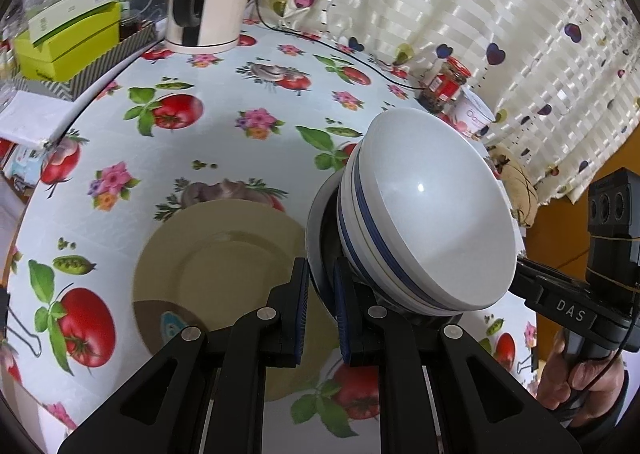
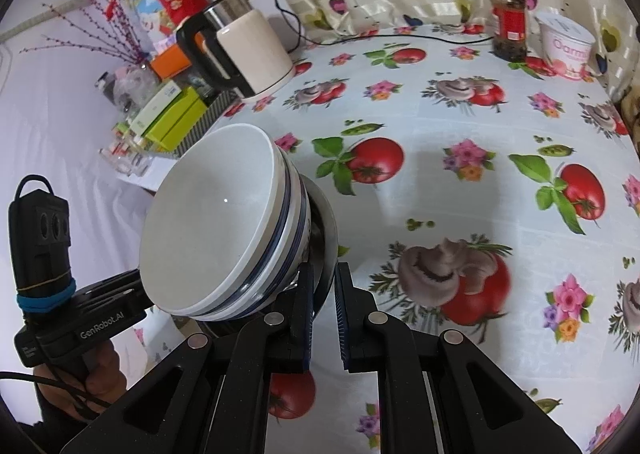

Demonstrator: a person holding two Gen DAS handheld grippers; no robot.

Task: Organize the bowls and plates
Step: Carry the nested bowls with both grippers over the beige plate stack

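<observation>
Far left on the tabletop, with its tomato-and-flower print cloth, sat the lime-green cardboard box, and beside it the cream electric kettle with a black handle. Nearer the camera, the round beige ceramic plate lay flat on the cloth, just left of the lifted dishes. And there it was: the left gripper was clamped on the rim of a shallow dark-lined plate with a pale edge, held clear of the tabletop and tilted. Nested in it were the white ceramic bowls with blue bands, stacked, mouths tipped toward the camera. From the other side, the right gripper was pinched tight on that same plate's rim. Far right, by the heart-print curtain, stood the red-lidded glass jar and the white yoghurt tub.
</observation>
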